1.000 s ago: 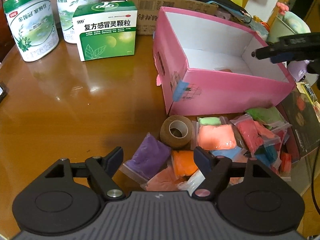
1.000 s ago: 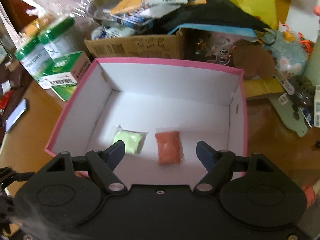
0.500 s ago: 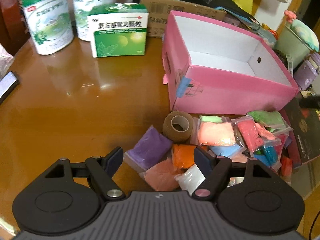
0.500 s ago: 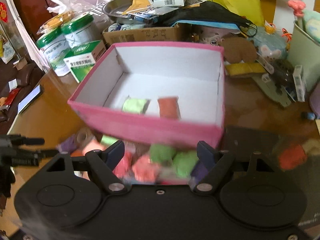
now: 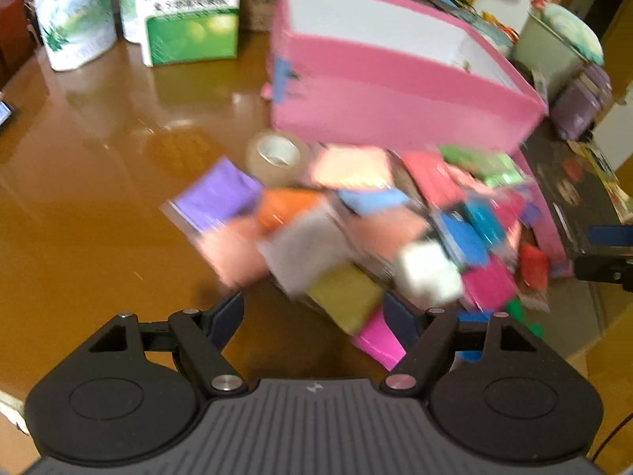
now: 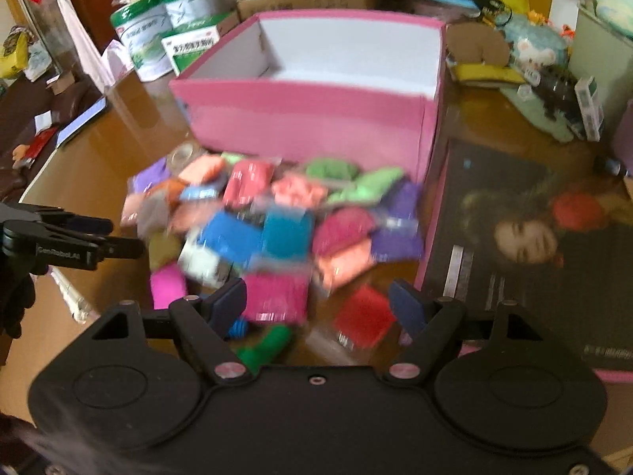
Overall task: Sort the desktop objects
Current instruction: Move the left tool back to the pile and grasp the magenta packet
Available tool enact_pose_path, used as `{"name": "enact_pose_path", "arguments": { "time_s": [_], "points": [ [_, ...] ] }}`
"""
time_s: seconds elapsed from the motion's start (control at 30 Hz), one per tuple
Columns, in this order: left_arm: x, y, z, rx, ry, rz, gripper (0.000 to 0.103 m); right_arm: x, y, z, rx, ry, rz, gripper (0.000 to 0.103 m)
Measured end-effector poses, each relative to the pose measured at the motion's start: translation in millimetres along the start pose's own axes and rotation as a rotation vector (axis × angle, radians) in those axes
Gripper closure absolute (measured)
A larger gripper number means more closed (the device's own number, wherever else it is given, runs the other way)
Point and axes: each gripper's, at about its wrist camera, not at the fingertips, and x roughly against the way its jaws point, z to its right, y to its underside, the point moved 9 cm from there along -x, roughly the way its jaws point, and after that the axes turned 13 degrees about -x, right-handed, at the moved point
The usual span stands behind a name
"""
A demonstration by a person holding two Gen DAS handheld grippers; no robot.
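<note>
Hovering low over a heap of small colored packets (image 5: pixel 379 233), the left gripper (image 5: pixel 314 310) has dropped closer to the wooden table (image 5: pixel 99 182) than it was half a second ago, its jaws spread wide with nothing between them. The right gripper (image 6: pixel 316 301), which a second ago looked down into the pink box (image 6: pixel 312 118), has pulled back to the near side of the heap (image 6: pixel 277 233) and is likewise wide open and empty. The heap lies against the box's near wall, with a roll of brown tape (image 5: pixel 277 154) at its left edge. The open-topped box stands upright, its long side running left to right behind the packets. A purple packet (image 5: pixel 217 198) at the heap's left lies flat, its long axis slanting up to the right. Both views are blurred with motion. Two green-and-white tins (image 6: pixel 146 39) and a green medicine carton (image 5: pixel 190 19) stand behind, left of the box; a dark magazine (image 6: pixel 526 245) lies to its right.
</note>
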Motion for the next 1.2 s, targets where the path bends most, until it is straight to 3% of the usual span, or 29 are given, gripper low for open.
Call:
{"name": "enact_pose_path", "arguments": {
  "time_s": [0.23, 0.3, 0.47, 1.0, 1.2],
  "points": [
    [-6.4, 13.5, 26.5, 0.088, -0.056, -0.005, 0.027, 0.9, 25.9, -1.0, 0.036, -0.03, -0.035, 0.023],
    [-8.6, 14.3, 30.1, 0.116, -0.078, 0.001, 0.033, 1.9, 31.0, -2.3, 0.049, -0.039, -0.044, 0.023],
    [-16.9, 15.9, 40.1, 0.155, -0.11, -0.01, 0.035, 3.5, 43.2, -2.1, 0.076, -0.057, -0.061, 0.023],
    [-15.1, 19.5, 40.2, 0.037, -0.145, -0.036, 0.041, -5.0, 43.9, 20.9, 0.054, -0.052, -0.064, 0.023],
    [-7.3, 19.1, 42.3, 0.001, -0.195, -0.031, 0.041, -13.1, 38.0, 24.2, 0.035, -0.038, -0.053, 0.024]
  ]
}}
